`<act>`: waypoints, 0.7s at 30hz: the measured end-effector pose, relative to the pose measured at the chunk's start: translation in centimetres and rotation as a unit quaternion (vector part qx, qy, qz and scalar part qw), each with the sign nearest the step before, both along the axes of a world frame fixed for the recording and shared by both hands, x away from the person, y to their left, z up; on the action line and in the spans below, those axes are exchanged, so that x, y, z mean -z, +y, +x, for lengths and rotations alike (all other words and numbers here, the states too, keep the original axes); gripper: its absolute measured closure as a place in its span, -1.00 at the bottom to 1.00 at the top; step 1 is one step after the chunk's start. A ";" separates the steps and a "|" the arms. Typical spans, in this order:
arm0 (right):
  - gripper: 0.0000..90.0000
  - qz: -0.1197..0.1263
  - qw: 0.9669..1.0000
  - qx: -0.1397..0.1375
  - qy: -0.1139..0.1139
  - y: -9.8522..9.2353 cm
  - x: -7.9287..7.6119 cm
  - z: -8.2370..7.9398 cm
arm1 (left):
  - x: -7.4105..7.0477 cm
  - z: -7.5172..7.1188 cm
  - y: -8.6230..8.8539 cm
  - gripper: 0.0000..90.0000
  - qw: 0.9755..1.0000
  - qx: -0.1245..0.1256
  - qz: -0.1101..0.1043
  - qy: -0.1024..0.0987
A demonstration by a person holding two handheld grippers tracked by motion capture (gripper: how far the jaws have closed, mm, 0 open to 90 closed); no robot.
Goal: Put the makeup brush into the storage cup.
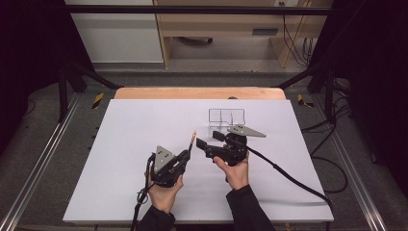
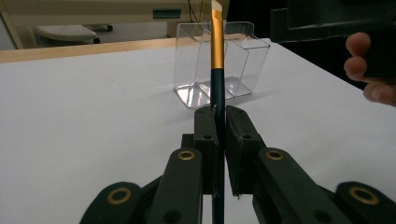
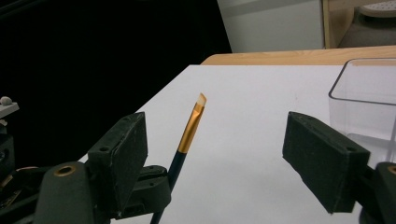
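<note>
Left gripper clamped on brush, tip up | right gripper spread wide beside it | clear box near mat's far edge

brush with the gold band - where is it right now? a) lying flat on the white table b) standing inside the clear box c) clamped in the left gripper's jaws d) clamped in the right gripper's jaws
c: in the left gripper view the left gripper has its jaws shut on the dark handle of the brush, tip up in front of the clear box; the right gripper is open, with the brush between its spread jaws but untouched.
</note>
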State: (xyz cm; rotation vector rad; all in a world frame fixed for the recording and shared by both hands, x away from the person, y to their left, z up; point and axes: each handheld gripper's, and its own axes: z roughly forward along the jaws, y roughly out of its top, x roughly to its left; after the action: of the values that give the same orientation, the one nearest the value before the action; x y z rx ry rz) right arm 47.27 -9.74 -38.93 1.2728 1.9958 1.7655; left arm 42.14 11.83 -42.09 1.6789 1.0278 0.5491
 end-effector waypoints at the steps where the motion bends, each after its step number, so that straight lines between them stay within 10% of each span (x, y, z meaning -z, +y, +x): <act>1: -0.49 0.000 1.000 0.000 0.000 0.1 0.1 0.0 | 0.0 0.0 -0.1 0.84 1.000 -0.001 0.000 -0.001; 21: -0.17 0.027 0.999 0.001 0.028 0.7 0.7 0.0 | -0.6 -0.3 -1.6 0.84 1.000 0.004 -0.005 -0.015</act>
State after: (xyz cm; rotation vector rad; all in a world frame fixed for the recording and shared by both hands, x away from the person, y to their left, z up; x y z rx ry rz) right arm 47.27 -9.05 -39.66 1.3545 1.9871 1.8140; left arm 41.81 10.27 -41.46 1.6593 1.0001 0.5617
